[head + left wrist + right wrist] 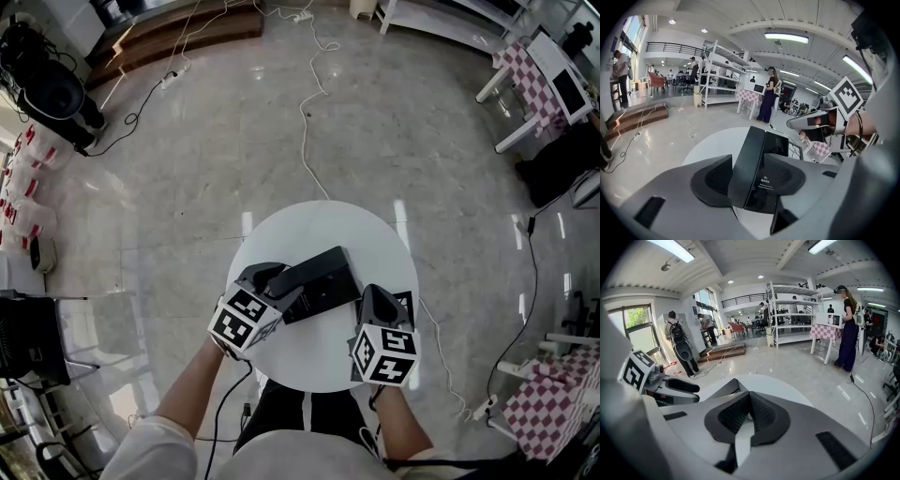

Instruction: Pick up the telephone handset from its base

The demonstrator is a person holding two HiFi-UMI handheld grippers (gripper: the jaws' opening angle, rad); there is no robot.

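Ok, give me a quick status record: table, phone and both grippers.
table: round, white, carries the phone
handset: black, appears to lie on its base, not lifted
left gripper: jaws apart, near end of the handset between them
right gripper: jaws together, nothing between them, over the table beside the phone

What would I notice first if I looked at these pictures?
You'd first spot the round white table in the middle of a shiny floor, with a black telephone lying on it. The left gripper has its jaws open on either side of the handset, not squeezing it. The right gripper is shut, over the table's right side.
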